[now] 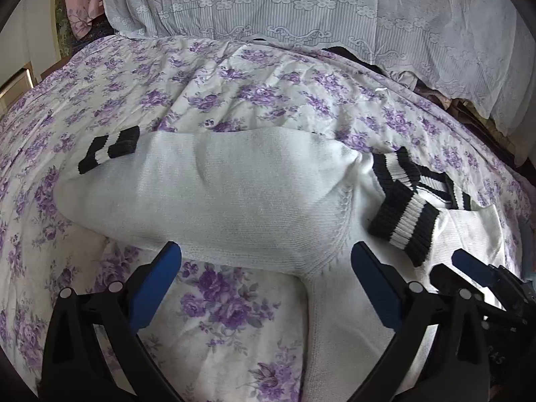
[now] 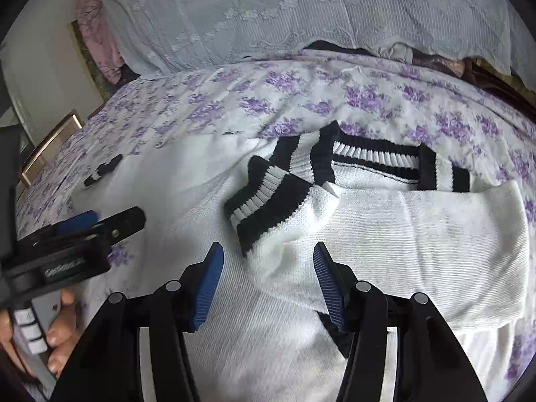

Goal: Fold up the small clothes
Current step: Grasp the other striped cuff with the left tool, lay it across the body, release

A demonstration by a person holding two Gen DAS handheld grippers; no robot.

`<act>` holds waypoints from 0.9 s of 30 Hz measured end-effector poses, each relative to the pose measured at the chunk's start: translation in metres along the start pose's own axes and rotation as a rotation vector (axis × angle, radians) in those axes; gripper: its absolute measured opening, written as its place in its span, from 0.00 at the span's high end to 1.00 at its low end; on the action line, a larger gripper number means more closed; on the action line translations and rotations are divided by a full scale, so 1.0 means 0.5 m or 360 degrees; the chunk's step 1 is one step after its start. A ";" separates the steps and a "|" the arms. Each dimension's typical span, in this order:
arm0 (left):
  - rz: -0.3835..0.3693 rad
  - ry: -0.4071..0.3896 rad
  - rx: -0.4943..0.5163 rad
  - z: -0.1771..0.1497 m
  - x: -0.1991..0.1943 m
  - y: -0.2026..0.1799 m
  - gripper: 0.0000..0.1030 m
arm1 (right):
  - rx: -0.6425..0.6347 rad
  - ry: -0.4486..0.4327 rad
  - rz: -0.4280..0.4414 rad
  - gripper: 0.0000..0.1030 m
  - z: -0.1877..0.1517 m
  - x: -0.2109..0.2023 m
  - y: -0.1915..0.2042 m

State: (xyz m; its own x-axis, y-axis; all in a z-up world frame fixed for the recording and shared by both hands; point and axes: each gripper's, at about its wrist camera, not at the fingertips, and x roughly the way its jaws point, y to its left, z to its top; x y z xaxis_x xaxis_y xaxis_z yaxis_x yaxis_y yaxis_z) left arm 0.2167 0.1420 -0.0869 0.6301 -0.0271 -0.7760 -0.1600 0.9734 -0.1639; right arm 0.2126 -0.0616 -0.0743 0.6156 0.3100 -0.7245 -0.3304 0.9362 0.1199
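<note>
A white knit sweater [image 1: 217,184] with black-and-white striped cuffs and collar lies on the floral bed sheet [image 1: 234,93]. Its left sleeve stretches out leftward, ending in a striped cuff [image 1: 110,147]. The right sleeve is folded in over the body, its cuff [image 2: 268,197] near the collar [image 2: 375,157]. My left gripper [image 1: 266,264] is open over the sleeve's lower edge near the armpit. My right gripper [image 2: 268,274] is open just above the folded sleeve, below its cuff. The right gripper also shows in the left wrist view [image 1: 469,268].
White lace-covered pillows [image 1: 301,10] lie along the head of the bed. A pink floral cloth [image 1: 83,0] sits at the far left. A wooden piece of furniture [image 2: 50,144] stands beside the bed on the left. The left gripper [image 2: 83,231] and the hand holding it show in the right wrist view.
</note>
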 end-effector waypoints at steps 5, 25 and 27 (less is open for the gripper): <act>-0.0398 0.0108 -0.0056 0.002 0.006 -0.033 0.04 | 0.0124 -0.0191 -0.0094 0.51 -0.011 -0.128 -0.126; -0.0393 0.0083 -0.0125 0.016 0.046 -0.142 0.79 | 0.0622 -0.0293 -0.0119 0.74 -0.009 -0.117 -0.389; -0.0271 0.0108 -0.0083 0.009 0.057 -0.141 0.72 | 0.0589 -0.0212 -0.0166 0.75 0.002 -0.072 -0.393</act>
State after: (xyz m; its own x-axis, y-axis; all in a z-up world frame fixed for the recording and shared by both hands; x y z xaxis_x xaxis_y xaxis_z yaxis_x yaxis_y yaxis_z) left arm 0.2493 0.0734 -0.0946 0.5991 -0.2075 -0.7733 -0.0957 0.9403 -0.3265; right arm 0.2563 -0.2564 -0.0711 0.7275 0.2060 -0.6544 0.0038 0.9526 0.3041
